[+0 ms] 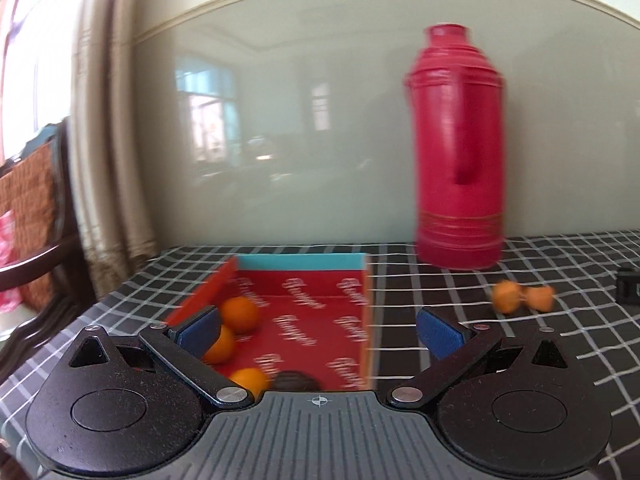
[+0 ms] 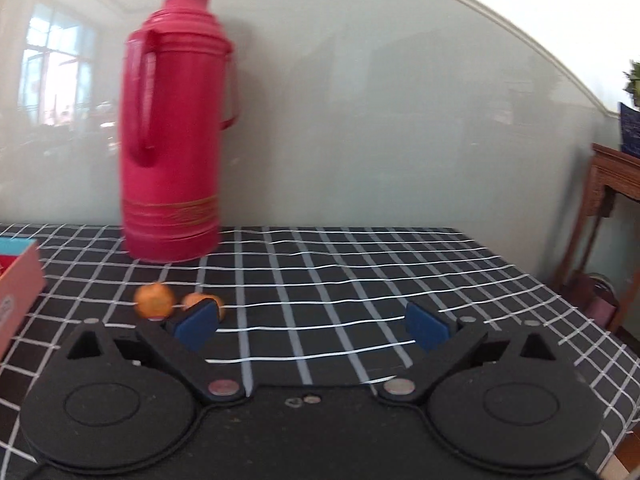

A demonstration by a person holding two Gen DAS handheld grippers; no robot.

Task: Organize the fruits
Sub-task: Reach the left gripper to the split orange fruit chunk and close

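At the near edge, left gripper (image 1: 320,334): jaws spread wide with nothing between the blue pads; it hangs over the open red box.
At the near edge, right gripper (image 2: 312,326): jaws stand as wide as they go and hold nothing; only bare checked tablecloth (image 2: 360,280) lies between the fingers.
Just beyond the left gripper, red box (image 1: 312,320): three oranges (image 1: 240,314) lie along its left wall, one partly hidden by a finger; a dark rounded thing at the near end is too hidden to name.
Mid-table, loose fruit: two small oranges (image 2: 154,300) sit side by side on the cloth, between box and flask, the second (image 2: 202,300) just behind the right gripper's left pad.
Handling, as a judgement: light, round, firm-skinned but bruisable; likely to roll if nudged. Best taken across the widest middle with a gentle squeeze.
Farthest back, red thermos flask (image 2: 172,128): upright against the wall, well clear of the fruit.
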